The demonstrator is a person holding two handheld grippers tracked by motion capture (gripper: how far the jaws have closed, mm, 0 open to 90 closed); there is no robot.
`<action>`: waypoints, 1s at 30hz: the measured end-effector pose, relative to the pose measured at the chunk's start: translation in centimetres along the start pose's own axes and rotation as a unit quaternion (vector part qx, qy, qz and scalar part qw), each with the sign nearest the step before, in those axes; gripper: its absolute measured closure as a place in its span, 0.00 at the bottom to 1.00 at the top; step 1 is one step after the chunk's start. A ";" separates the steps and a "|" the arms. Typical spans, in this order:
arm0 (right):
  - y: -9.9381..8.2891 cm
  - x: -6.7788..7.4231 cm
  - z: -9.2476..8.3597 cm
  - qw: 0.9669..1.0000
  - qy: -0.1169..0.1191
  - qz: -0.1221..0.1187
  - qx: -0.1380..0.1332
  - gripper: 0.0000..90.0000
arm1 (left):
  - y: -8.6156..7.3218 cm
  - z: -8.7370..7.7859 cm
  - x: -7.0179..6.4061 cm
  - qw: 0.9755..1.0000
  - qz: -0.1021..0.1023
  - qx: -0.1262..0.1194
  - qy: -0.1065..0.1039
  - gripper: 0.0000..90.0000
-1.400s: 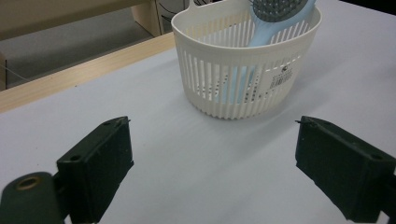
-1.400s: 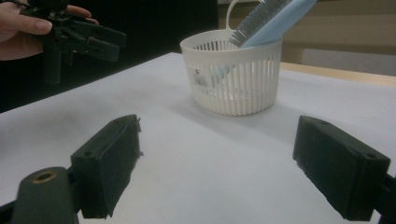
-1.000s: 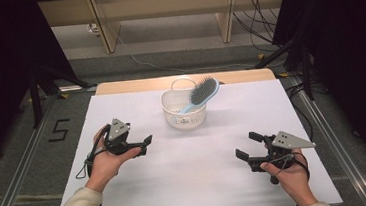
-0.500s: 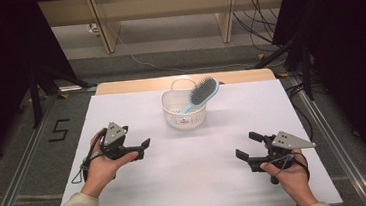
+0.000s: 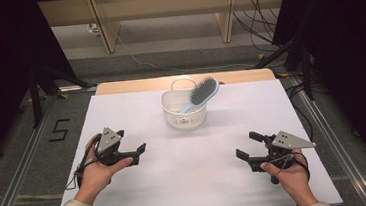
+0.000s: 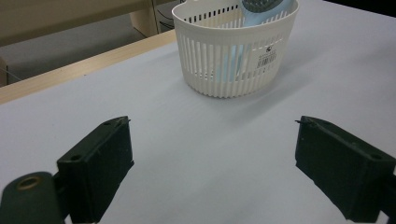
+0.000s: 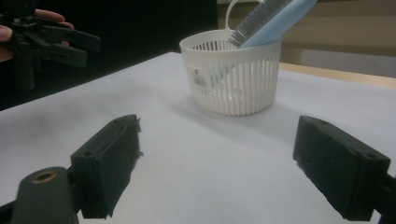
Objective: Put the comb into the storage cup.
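A white slatted basket point(image 5: 184, 114) stands at the far middle of the white table point(image 5: 203, 181). In it a light blue hairbrush point(image 5: 203, 92) with grey bristles stands handle down, its head leaning out over the right rim. My left gripper point(image 5: 139, 154) hovers open at the near left, pointing right, jaws wide apart and empty. At the near right my right gripper point(image 5: 247, 146) is open and empty too, pointing left. The left gripper view has the basket point(image 6: 233, 56) and brush point(image 6: 264, 7) ahead of the open gripper point(image 6: 212, 172). The right gripper view shows the basket point(image 7: 233, 79), brush point(image 7: 275, 16) and left gripper point(image 7: 70, 44) beyond the open gripper point(image 7: 231, 172).
A wooden strip point(image 5: 129, 86) borders the table's far edge. On the floor to the left is a marked number 5 point(image 5: 59, 130). Cables point(image 5: 259, 21) and stand legs lie on the floor behind and to the right. Dark curtains close both sides.
My left gripper has drifted a little toward the near edge of the table. The right gripper, basket and brush have not moved.
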State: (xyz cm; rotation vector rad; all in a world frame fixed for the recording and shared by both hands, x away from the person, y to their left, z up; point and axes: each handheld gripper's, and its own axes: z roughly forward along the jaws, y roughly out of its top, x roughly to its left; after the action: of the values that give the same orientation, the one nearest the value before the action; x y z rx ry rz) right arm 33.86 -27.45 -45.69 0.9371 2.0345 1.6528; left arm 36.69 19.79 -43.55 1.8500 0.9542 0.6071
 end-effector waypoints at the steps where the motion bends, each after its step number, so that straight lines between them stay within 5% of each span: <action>1: 0.0 0.0 0.0 1.000 0.000 -0.001 0.000 0.17 | -0.1 -0.1 0.0 1.000 -0.001 0.000 0.000 0.12; 30: 0.0 0.0 0.0 1.000 -0.001 -0.002 0.003 0.17 | -2.5 -2.1 0.8 1.000 0.008 -0.015 0.011 0.12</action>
State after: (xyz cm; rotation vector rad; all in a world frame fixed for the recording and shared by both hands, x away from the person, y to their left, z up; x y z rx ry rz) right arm 33.87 -27.44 -45.72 0.9360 2.0397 1.6447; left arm 34.70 22.23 -44.87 1.8294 0.9403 0.6483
